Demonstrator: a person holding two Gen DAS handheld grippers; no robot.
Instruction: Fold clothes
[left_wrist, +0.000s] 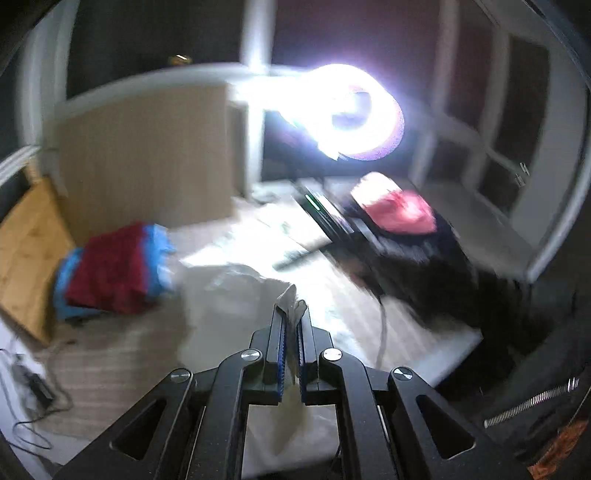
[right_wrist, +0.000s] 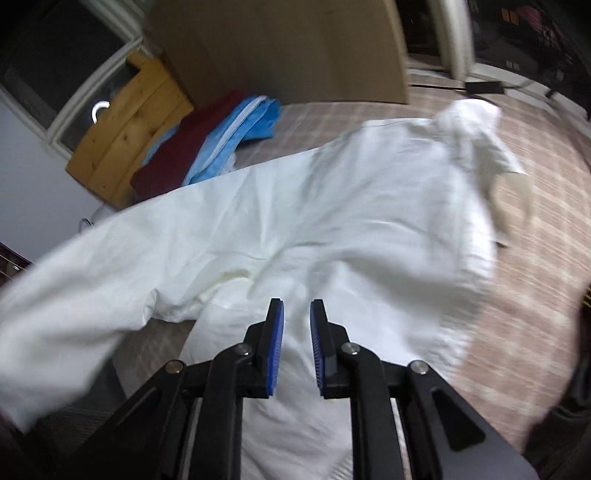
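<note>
A white garment (right_wrist: 295, 206), long-sleeved by the look of it, lies spread over a bed with a brown checked cover (right_wrist: 535, 295). In the right wrist view its long axis runs on a slant — from a limp sleeve at the lower left up to a bunched, raised end at the upper right, well away from the folded pile. That pile, a dark red cloth (right_wrist: 184, 147) on a blue garment (right_wrist: 236, 136), sits on the bed beyond the white garment's far edge, just in front of a pine board (right_wrist: 125, 129) leaning beside a tall cardboard panel (right_wrist: 280, 48).

The right tongs (right_wrist: 296, 314) hover over the near part of the white garment with the blue pads apart and nothing pinched between them. The left tongs (left_wrist: 291, 306) are clamped on a thin white edge of fabric that sticks up past the tips; the left wrist view is blurred, and a glaring ring light (left_wrist: 354, 114) washes out much of it.

Risks, as a judgement:
- The left grip is on a narrow sliver of cloth, so a quick pull could let it slip free and drop the fold.
- With the right tongs holding nothing, the body of the garment is unanchored — dragging one edge may slide or bunch the whole piece rather than crease it.
- The trailing sleeve hangs towards the bed's edge, away from the pile, and could pull the cloth off.
- A wide sweep might knock the folded pile.
</note>
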